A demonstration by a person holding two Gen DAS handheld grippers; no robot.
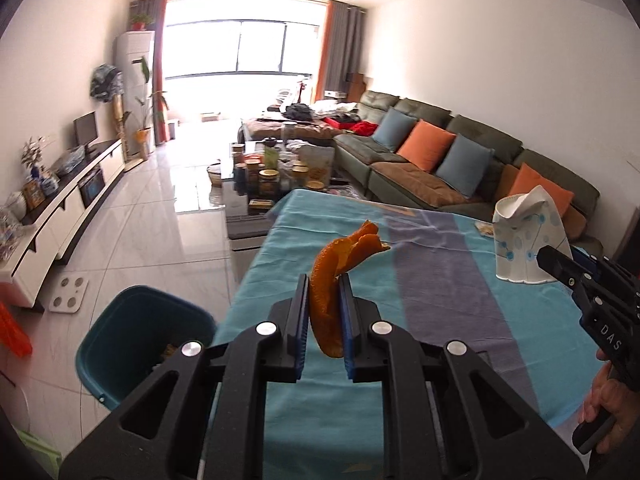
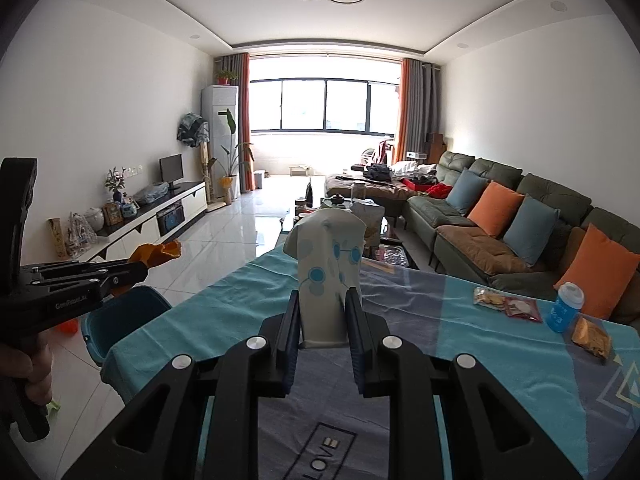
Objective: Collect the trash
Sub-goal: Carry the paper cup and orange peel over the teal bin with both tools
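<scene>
A: What does the left gripper have?

B: It is clamped on a strip of orange peel, pinched between its two blue-lined fingers. The peel curls up and away from the jaws, held above the near left edge of the table.

A: And the right gripper?

B: It is closed on a crushed paper cup, white with blue dots and lines, squeezed flat at the bottom between the fingers and raised over the striped turquoise and purple tablecloth.

A: Where is the bin?

B: A teal trash bin stands on the tiled floor just beside the table's left edge, below and left of the peel. Something yellowish lies inside it.

A: Anything left on the table?

B: Towards its right side, a clear snack packet touching a red-printed wrapper, then a small blue bottle and an orange-brown packet near it.

A: Beyond that?

B: A cluttered glass coffee table with jars, and a green sofa with blue and orange cushions.
</scene>
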